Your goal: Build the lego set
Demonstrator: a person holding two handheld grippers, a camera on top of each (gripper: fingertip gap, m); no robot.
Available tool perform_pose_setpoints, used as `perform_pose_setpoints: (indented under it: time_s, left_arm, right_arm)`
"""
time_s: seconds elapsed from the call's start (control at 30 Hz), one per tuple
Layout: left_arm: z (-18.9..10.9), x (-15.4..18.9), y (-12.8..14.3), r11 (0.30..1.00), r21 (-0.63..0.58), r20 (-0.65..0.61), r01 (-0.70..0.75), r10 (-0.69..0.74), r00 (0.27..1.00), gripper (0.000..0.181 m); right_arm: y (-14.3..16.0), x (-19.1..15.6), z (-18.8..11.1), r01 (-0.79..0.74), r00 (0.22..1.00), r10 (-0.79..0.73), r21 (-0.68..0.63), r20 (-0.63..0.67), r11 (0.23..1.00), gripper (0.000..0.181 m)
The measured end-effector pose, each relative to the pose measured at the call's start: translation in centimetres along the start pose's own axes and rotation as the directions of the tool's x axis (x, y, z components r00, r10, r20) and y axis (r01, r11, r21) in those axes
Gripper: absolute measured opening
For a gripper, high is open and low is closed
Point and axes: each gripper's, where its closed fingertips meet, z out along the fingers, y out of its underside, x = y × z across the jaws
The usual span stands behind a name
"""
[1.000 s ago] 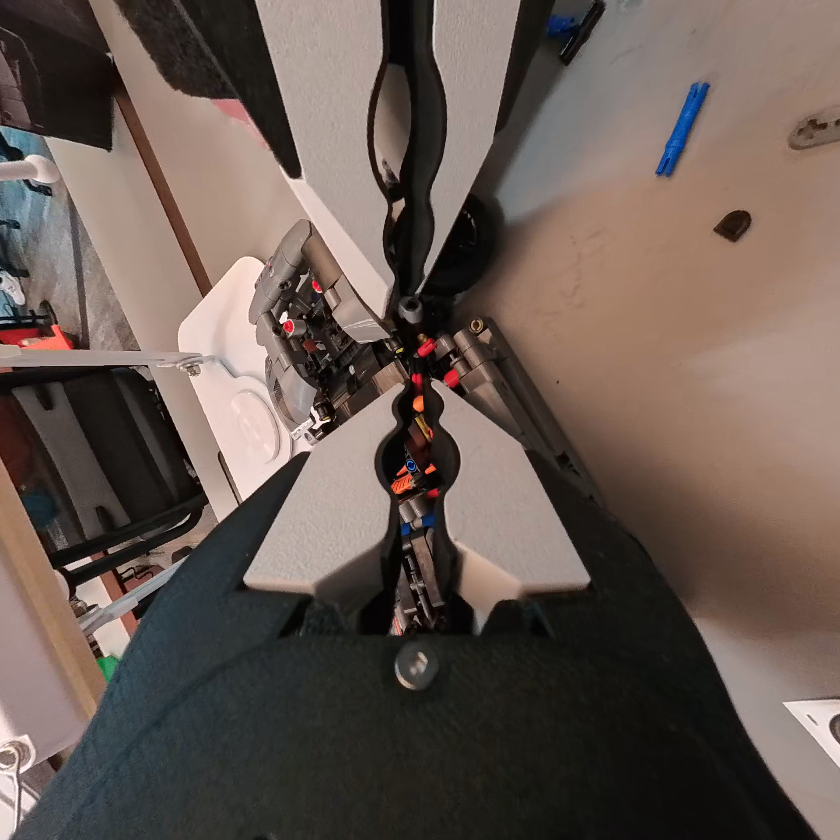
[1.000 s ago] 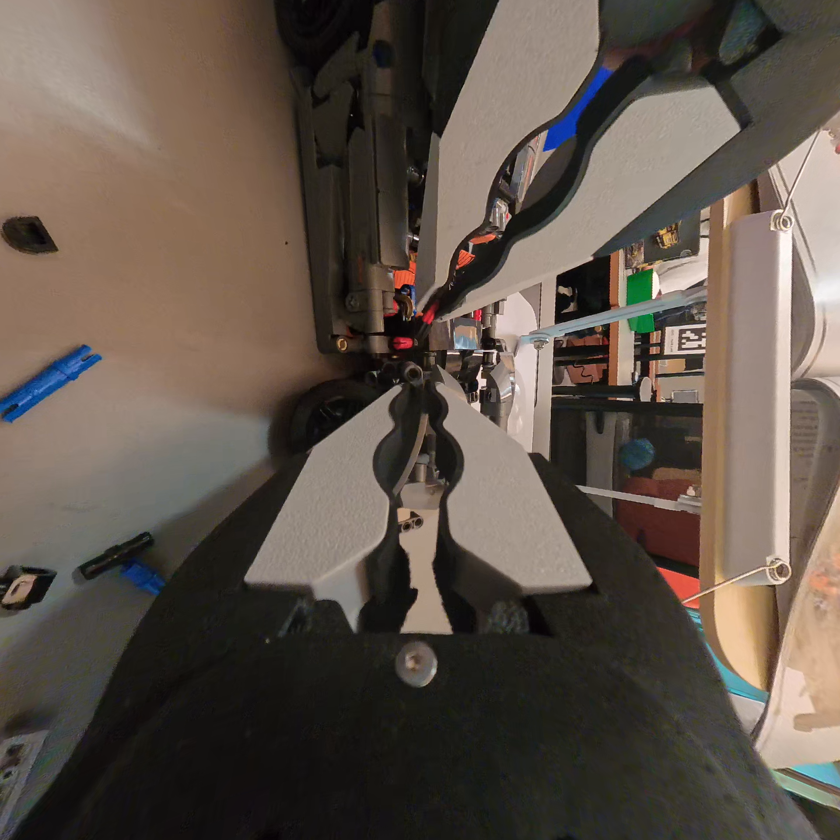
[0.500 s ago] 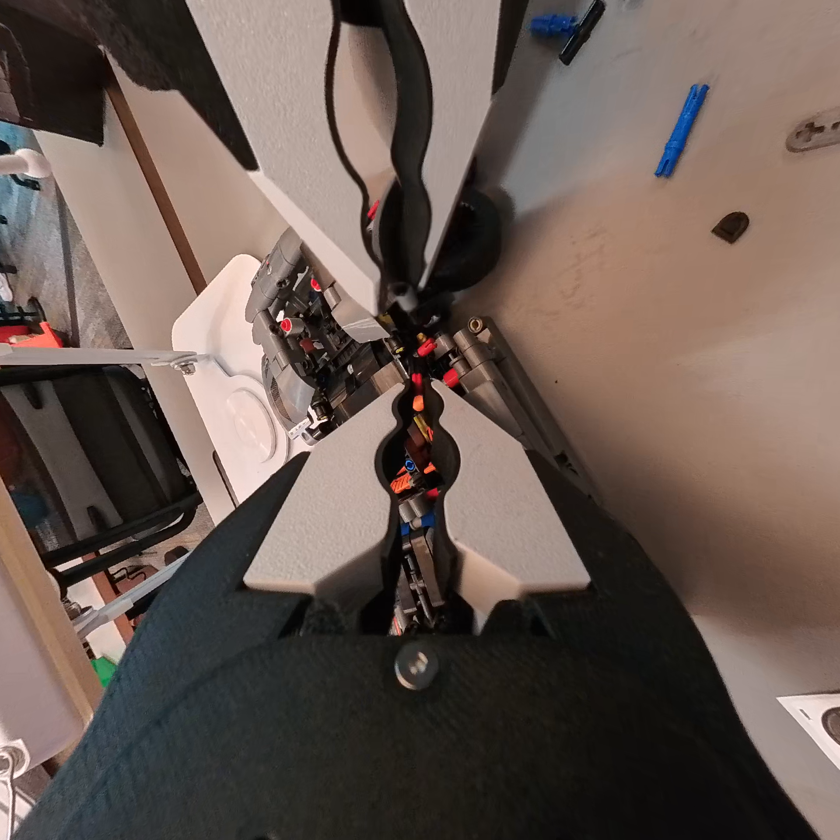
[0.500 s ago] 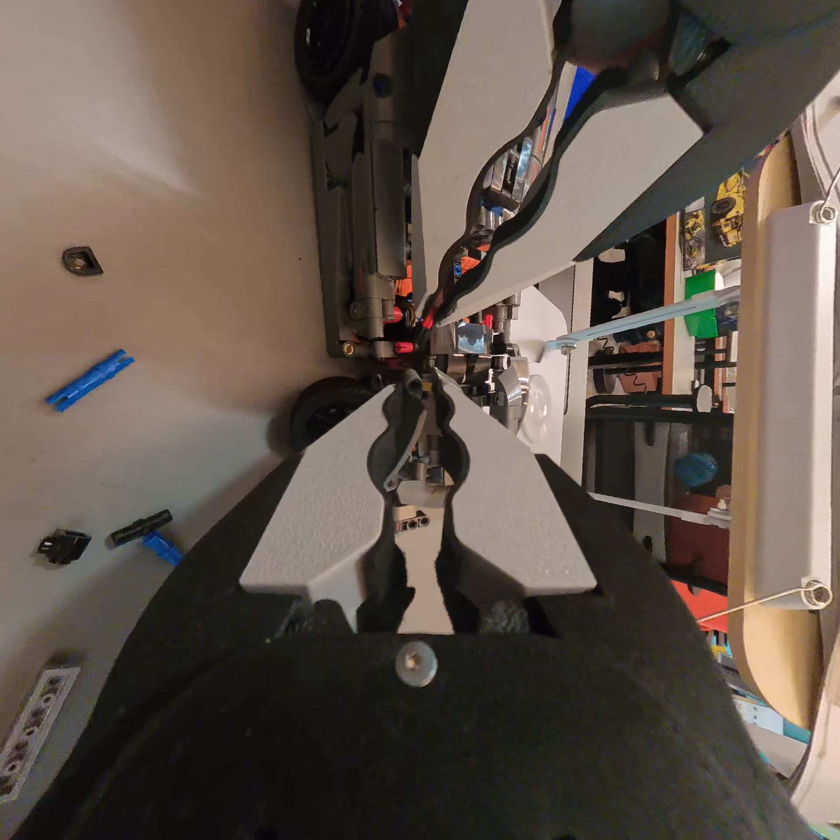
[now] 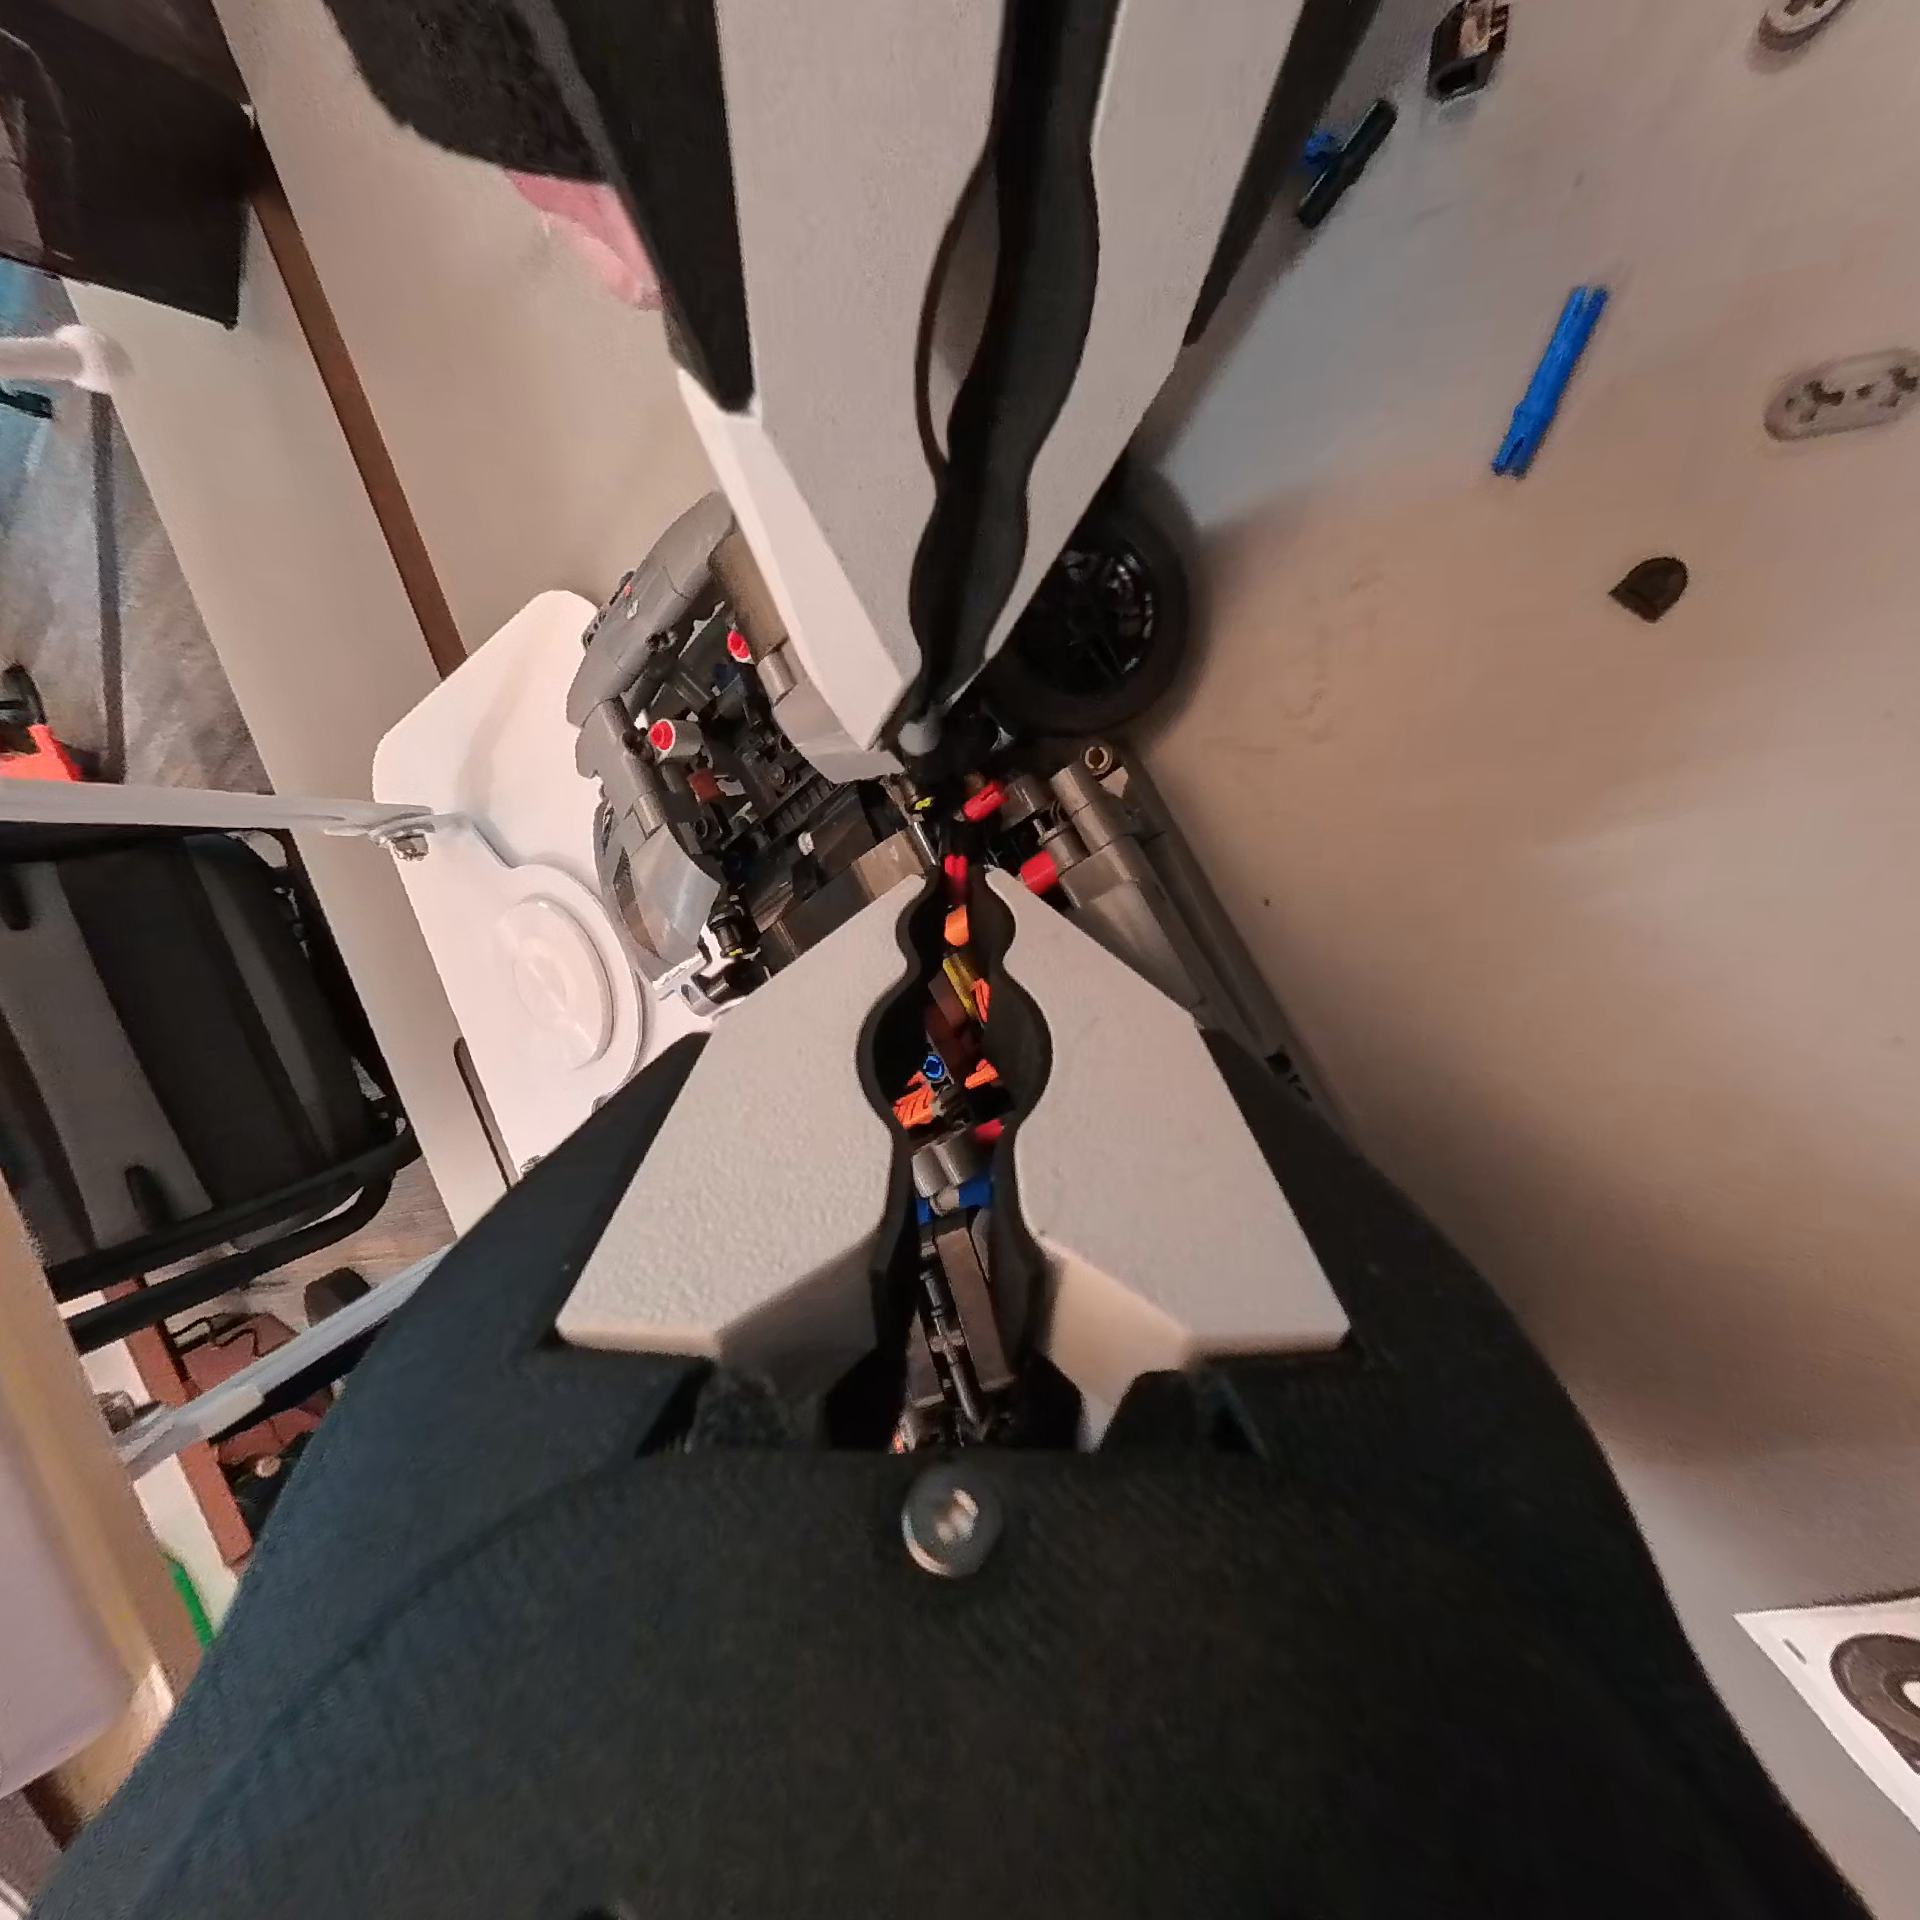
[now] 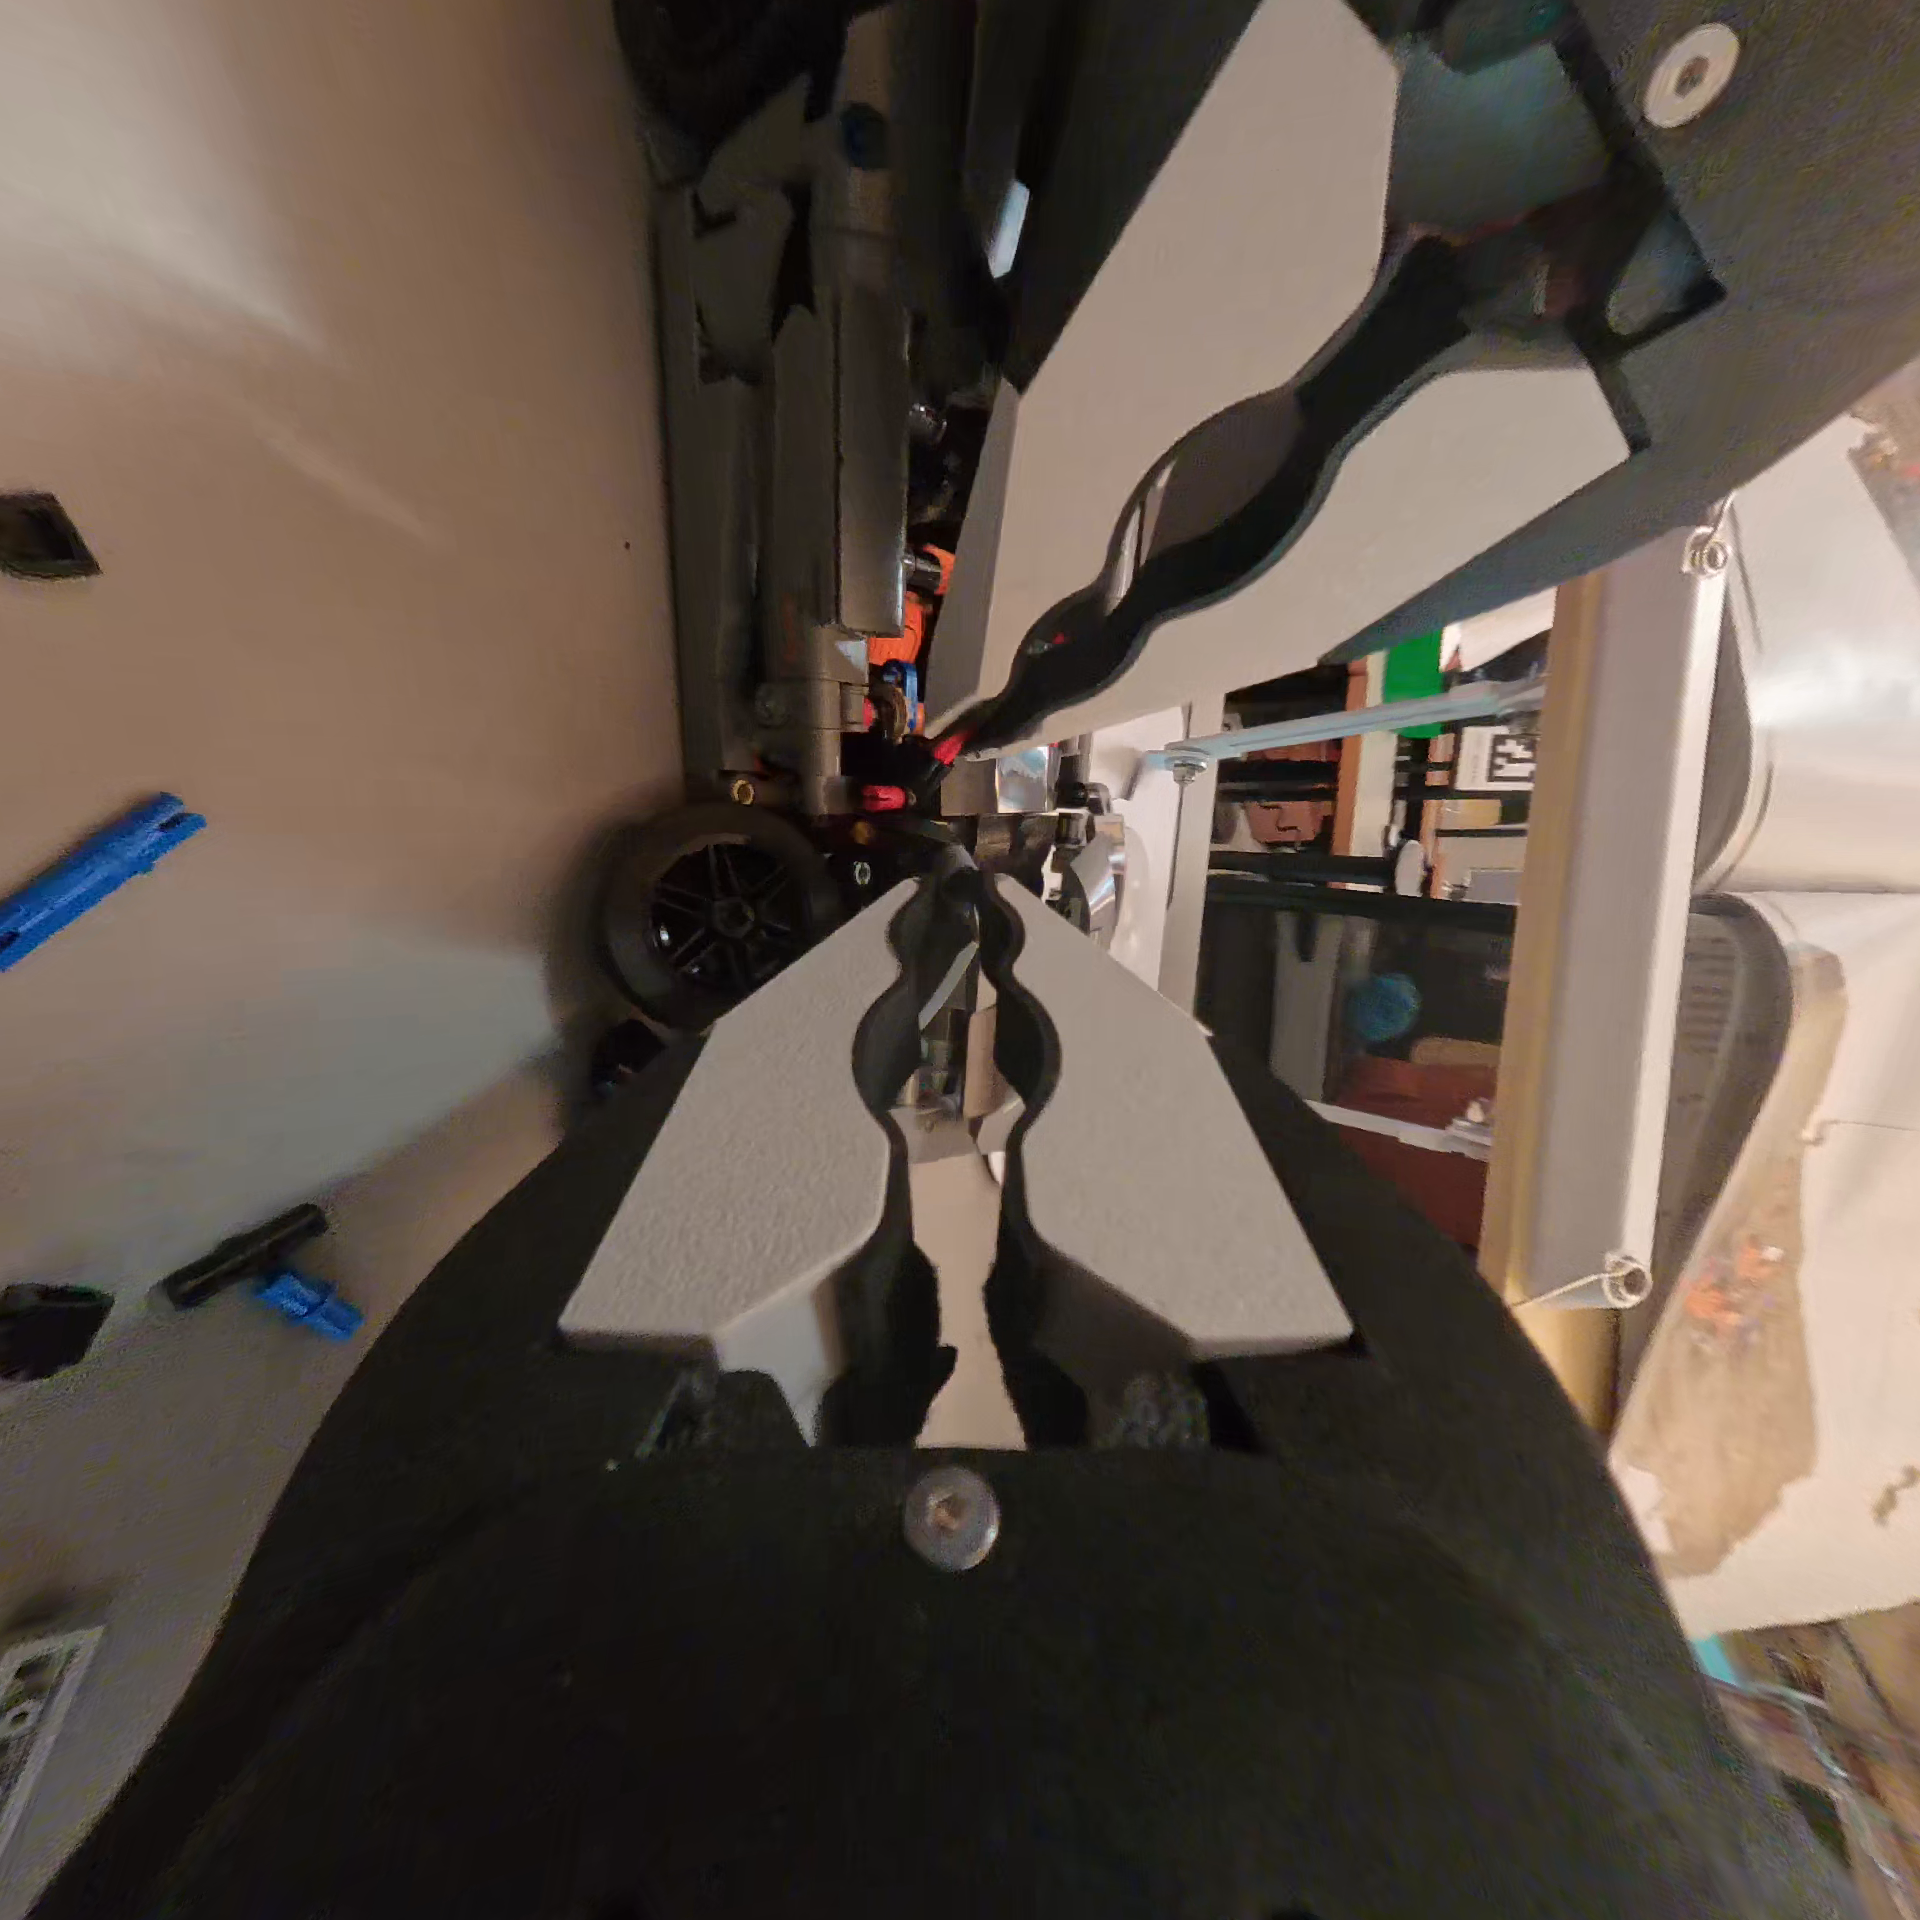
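Grey lego car (image 5: 727, 831) lies on the table (image 5: 1558, 935), long axis toward the left gripper (image 5: 954, 883) clamping it; right gripper (image 6: 951, 883) opposite, apparently pinching a small pin (image 5: 918, 736) (blurred).

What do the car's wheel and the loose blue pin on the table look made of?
Wheel: black, seemingly a matte rubbery tyre around a glossier hard-plastic spoked rim. Blue pin: moulded hard plastic by its uniform colour and crisp ridges, though slightly blurred.
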Motion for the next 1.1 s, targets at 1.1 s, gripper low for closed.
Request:
perform_pose_setpoints:
  time_s: [1.1]
  left_arm:
    - [0.27,-0.36,-0.46,0.996,0.046,-0.072,0.077,-0.074,0.995,0.001]
  right_arm:
    - [-0.19,-0.68,0.29,0.189,0.97,-0.209,-0.151,-0.128,0.97,0.009]
